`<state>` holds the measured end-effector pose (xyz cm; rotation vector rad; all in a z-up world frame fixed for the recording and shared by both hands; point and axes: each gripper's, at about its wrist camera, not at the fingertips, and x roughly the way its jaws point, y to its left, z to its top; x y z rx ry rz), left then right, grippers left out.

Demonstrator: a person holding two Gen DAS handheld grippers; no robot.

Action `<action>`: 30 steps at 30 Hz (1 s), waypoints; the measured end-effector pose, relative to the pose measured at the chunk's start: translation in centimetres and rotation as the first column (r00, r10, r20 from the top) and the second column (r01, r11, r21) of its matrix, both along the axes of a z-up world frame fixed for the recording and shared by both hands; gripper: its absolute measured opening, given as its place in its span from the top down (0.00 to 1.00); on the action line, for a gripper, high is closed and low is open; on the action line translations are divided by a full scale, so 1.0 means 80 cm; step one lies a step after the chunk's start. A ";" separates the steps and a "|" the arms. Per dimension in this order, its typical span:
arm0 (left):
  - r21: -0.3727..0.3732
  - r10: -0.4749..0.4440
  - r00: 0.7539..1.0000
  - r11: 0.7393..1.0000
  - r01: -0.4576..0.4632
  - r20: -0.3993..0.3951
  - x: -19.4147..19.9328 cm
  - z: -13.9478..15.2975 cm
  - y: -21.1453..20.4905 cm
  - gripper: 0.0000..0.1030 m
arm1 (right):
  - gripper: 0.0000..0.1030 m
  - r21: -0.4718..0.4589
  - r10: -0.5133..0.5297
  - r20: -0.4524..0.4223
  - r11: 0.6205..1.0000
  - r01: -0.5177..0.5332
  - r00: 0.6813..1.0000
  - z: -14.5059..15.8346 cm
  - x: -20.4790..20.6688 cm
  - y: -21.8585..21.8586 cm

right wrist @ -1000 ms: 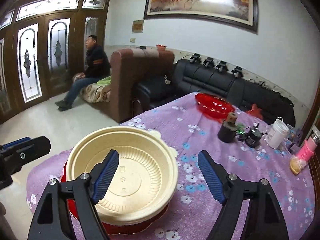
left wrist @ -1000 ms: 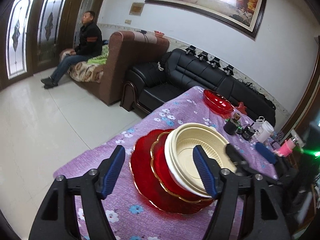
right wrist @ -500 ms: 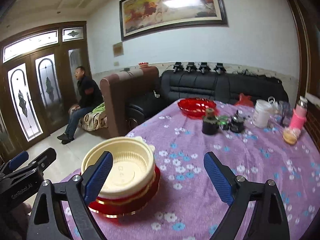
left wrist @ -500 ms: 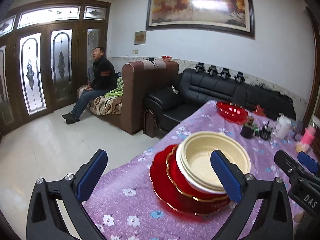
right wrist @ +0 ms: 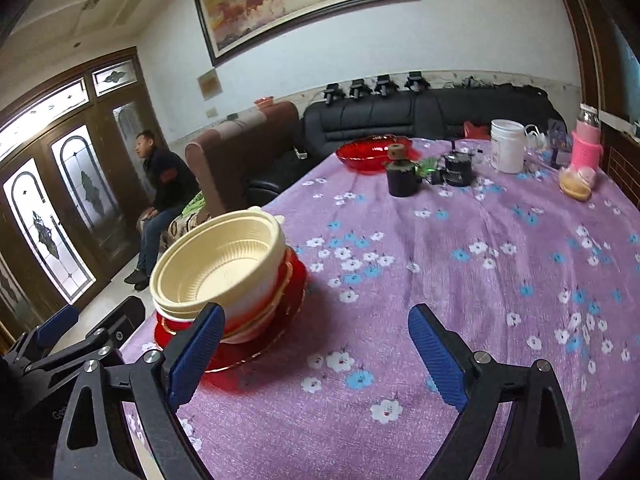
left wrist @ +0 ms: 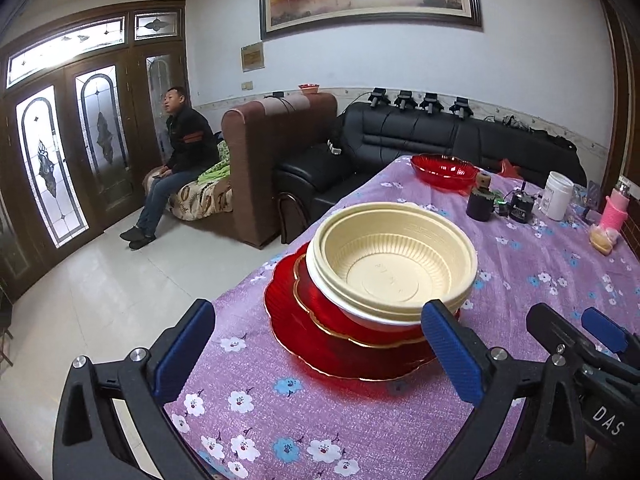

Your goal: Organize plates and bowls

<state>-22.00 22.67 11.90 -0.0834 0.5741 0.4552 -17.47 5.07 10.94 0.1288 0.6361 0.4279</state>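
Purple flowered cloth covers the table (right wrist: 460,280) of a sitting room, black sofa and horse painting behind. Left claw (left wrist: 316,350) hangs released and empty just in front of the stack; right claw (right wrist: 314,354), likewise spread and holding nothing, sits just right of the stack, its left pad overlapping the stack's near edge in its own camera, contact not certain.

The stack stands near the table's front left corner: cream plastic bowls (left wrist: 394,266) nested together, resting on gold-rimmed red plates (left wrist: 336,344), a smaller plate on a wider one. Well beyond the stack, at the table's far end, one red glass bowl (right wrist: 370,154) sits apart, with a black cup, a white tub and a pink bottle past it to the right.

Judging from the layout, the lone red bowl looks like the remaining piece. Fetching it well would mean gripping the rim squarely with one claw, keeping clear of the black cup just right of it, and lowering it level onto the stack, whose cream bowls already lean slightly; steadying the stack with the other claw would guard against a slide.

Legible writing: "DAS" on the right claw's body in the left camera; faint letters on the other body are unreadable.
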 end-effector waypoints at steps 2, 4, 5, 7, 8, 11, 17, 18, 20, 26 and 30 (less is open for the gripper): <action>-0.003 0.000 1.000 1.000 0.000 -0.014 0.003 -0.003 -0.001 0.00 | 0.07 -0.008 -0.008 -0.006 1.000 0.008 1.000 -0.004 0.000 -0.001; -0.011 -0.001 1.000 1.000 0.001 -0.022 0.006 -0.003 -0.001 0.00 | 0.07 -0.013 -0.010 -0.017 1.000 0.009 1.000 -0.008 0.000 -0.002; -0.013 0.000 1.000 1.000 -0.001 -0.025 0.006 -0.004 0.000 0.00 | 0.07 -0.019 -0.009 -0.020 1.000 0.009 1.000 -0.010 0.000 -0.002; -0.016 0.004 0.999 1.000 -0.004 -0.032 0.007 -0.006 0.000 0.00 | 0.07 -0.036 -0.009 -0.026 0.999 0.008 1.000 -0.014 0.000 0.000; -0.017 0.004 0.999 1.000 -0.005 -0.037 0.008 -0.007 0.001 0.00 | 0.07 -0.042 -0.009 -0.030 0.999 0.007 1.000 -0.015 0.001 0.000; -0.027 0.006 0.999 1.000 -0.007 -0.051 0.011 -0.011 0.002 0.00 | 0.07 -0.054 -0.007 -0.045 0.999 0.005 0.999 -0.021 0.002 0.001; -0.036 0.000 0.999 0.999 -0.002 -0.052 0.012 -0.014 0.003 0.00 | 0.07 -0.082 -0.009 -0.060 0.997 0.004 0.998 -0.030 0.001 0.004; -0.036 0.000 0.999 0.999 -0.002 -0.051 0.012 -0.015 0.003 0.00 | 0.07 -0.089 -0.006 -0.061 0.996 0.000 0.998 -0.032 0.000 0.006; -0.029 -0.003 0.999 1.000 0.001 -0.051 0.012 -0.016 0.000 0.00 | 0.07 -0.096 0.001 -0.064 0.995 -0.007 0.998 -0.034 0.000 0.009; -0.033 -0.011 0.998 0.999 0.009 -0.062 0.013 -0.022 -0.001 0.00 | 0.07 -0.115 0.023 -0.063 0.993 -0.030 0.998 -0.040 -0.003 0.019; -0.044 -0.011 0.998 0.999 0.008 -0.064 0.013 -0.024 0.002 0.00 | 0.07 -0.123 0.026 -0.067 0.992 -0.034 0.997 -0.043 -0.003 0.023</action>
